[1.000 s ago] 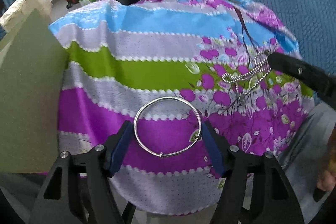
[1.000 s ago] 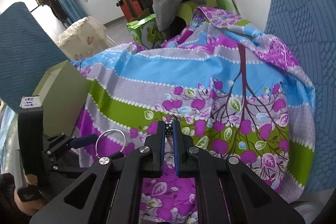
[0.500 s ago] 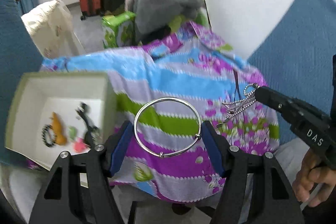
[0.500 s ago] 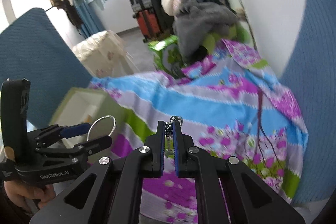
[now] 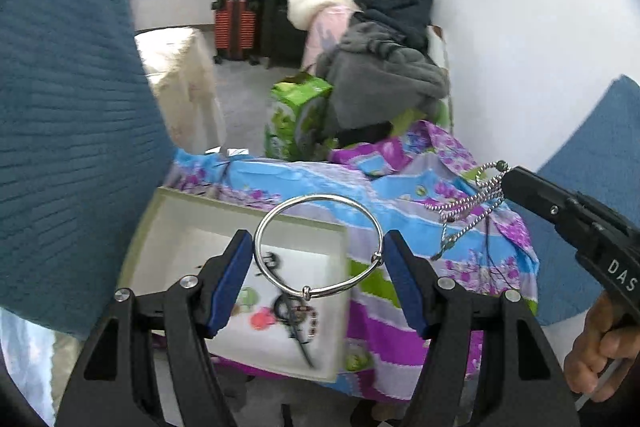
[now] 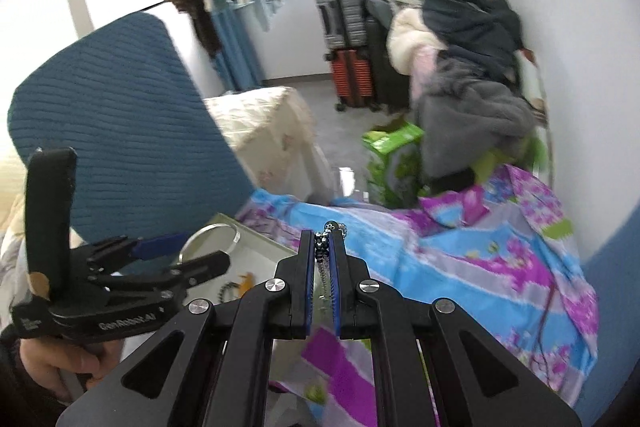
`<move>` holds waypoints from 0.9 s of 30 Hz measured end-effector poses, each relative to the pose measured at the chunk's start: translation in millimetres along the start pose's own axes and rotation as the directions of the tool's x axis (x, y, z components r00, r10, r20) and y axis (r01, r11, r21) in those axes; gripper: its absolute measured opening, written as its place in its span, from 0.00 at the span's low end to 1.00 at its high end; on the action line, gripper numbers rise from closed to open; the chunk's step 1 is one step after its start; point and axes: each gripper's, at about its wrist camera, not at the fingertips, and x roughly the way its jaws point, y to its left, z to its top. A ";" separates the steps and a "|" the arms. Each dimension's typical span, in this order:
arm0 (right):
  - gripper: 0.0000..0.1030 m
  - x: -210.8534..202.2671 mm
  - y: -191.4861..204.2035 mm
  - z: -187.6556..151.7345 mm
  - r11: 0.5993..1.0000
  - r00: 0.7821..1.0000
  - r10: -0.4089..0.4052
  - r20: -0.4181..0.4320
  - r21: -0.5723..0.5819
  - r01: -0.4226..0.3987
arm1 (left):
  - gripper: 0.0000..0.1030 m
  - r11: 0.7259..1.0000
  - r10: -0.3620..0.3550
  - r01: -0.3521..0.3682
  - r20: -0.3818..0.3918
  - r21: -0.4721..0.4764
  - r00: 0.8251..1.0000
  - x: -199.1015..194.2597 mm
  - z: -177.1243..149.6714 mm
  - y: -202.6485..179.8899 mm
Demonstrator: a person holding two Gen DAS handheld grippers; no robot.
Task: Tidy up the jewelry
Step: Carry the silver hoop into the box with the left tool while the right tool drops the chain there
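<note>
**Both grippers loaded, held above the jewelry box**

Left gripper (image 5: 318,259): jaws wide, blue pads pressing the two sides of a silver bangle (image 5: 318,245). Bangle sits roughly flat between the pads, with a small bead or clasp on its near edge. In the left wrist view it hangs over the near-right part of the white jewelry box (image 5: 192,219).

Right gripper (image 6: 323,247): jaws nearly closed, clamped on a silver chain necklace (image 6: 325,269). A short beaded end sticks out past the fingertips. In the left wrist view the rest of the chain (image 5: 464,205) dangles in loops below the tips, off the cloth, with a small pendant at the bottom. It hangs to the right of the box, over the cloth.

Box: open, shallow, greenish outer wall, white inside. It sits on the floral cloth (image 5: 420,195) at its left edge, just beside a blue quilted cushion (image 5: 60,107). Contents are blurred: a dark beaded bracelet, something orange, a pink piece, a green piece and a dark elongated item. Exact types are hard to tell.

A hand (image 6: 68,363) holds the left gripper's handle at the near left of the right wrist view. The other hand (image 5: 600,347) holds the right gripper's handle at the near right of the left wrist view.

Far side: a clothes pile on the right and suitcases against the wall.
</note>
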 end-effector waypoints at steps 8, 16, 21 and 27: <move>0.05 53.8 43.3 -9.0 0.997 0.994 0.068 -0.091 -0.038 -0.072 | 0.66 0.997 0.020 -0.024 -0.051 -0.068 0.999 19.3 -19.0 49.1; 0.05 110.2 50.6 -49.7 0.997 0.974 0.058 -0.220 -0.034 -0.067 | 0.66 0.992 0.009 -0.029 -0.154 -0.126 0.988 69.1 -51.0 77.5; 0.05 126.5 50.5 -72.4 0.999 0.964 0.034 -0.265 -0.031 -0.044 | 0.66 0.992 -0.003 -0.023 -0.206 -0.127 0.978 84.9 -67.9 77.0; 0.07 129.9 44.3 -80.5 1.000 0.953 0.014 -0.303 -0.001 -0.015 | 0.66 0.992 -0.018 -0.011 -0.223 -0.128 0.975 83.4 -68.9 74.4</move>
